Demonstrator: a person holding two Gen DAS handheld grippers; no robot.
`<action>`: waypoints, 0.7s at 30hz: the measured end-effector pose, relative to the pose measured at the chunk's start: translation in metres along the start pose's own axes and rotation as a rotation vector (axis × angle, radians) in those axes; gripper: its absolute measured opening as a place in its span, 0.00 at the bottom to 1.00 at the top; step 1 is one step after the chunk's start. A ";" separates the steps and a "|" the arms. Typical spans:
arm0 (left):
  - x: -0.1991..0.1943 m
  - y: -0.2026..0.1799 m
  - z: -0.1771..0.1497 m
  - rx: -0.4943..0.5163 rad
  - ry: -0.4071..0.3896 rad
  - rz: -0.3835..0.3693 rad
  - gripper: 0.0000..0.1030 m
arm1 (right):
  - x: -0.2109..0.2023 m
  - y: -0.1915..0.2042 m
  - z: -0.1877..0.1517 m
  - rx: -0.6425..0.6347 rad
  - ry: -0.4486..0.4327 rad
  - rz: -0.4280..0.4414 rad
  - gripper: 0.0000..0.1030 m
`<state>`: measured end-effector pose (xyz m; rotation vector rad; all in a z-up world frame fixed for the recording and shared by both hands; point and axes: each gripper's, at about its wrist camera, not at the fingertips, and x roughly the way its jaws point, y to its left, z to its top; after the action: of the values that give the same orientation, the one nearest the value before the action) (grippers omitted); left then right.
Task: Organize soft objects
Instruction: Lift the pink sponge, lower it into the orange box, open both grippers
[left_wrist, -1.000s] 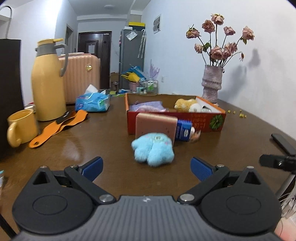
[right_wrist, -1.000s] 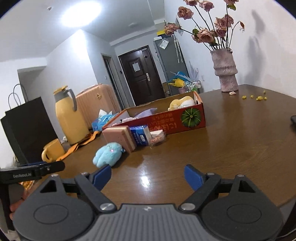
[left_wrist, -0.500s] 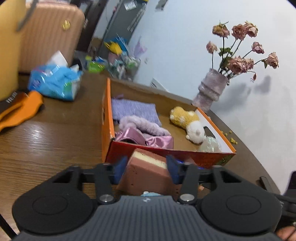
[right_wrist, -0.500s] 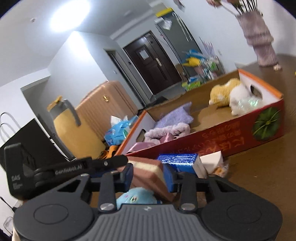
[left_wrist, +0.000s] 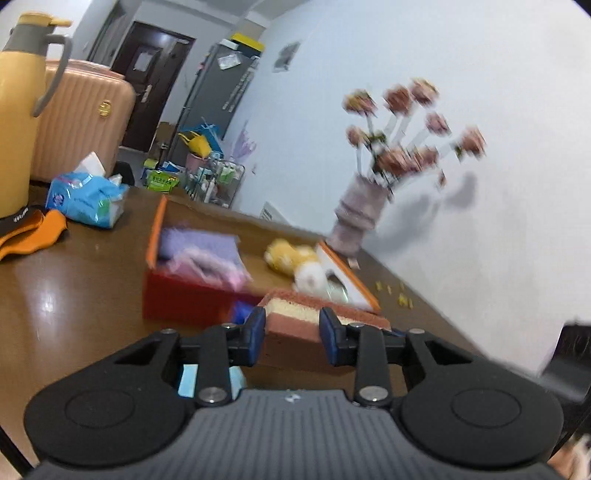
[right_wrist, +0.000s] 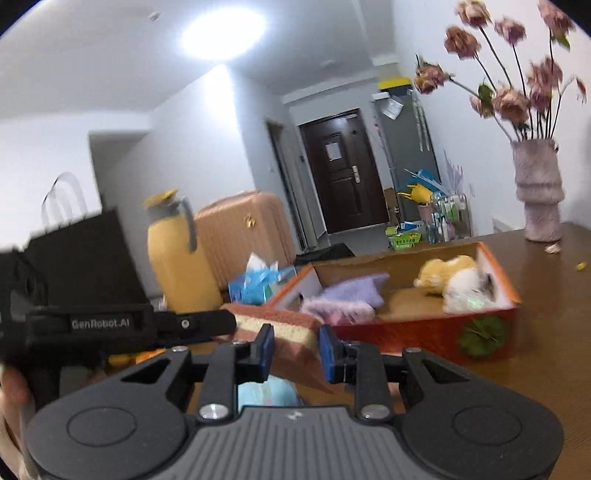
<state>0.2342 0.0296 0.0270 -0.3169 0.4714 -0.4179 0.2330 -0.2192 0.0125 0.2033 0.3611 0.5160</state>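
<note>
Left wrist view: both the left gripper and right gripper clamp the sponge, near the box.

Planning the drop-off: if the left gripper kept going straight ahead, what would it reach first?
Beyond the cake-shaped sponge clamped in the left gripper, probably the orange box, near its front wall; blur makes depth uncertain.

Brown table, orange box, tissue pack, vase
</note>
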 end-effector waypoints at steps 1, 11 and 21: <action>-0.001 -0.009 -0.016 0.002 0.018 -0.001 0.31 | -0.009 -0.004 -0.008 0.002 0.023 -0.003 0.25; -0.028 -0.036 -0.103 0.013 0.237 -0.034 0.47 | -0.075 -0.021 -0.092 0.138 0.171 0.032 0.27; -0.028 -0.028 -0.094 -0.062 0.218 -0.002 0.57 | -0.079 -0.023 -0.085 0.228 0.106 -0.034 0.37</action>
<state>0.1558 -0.0005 -0.0317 -0.3330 0.6982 -0.4430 0.1463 -0.2712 -0.0495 0.3907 0.5267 0.4522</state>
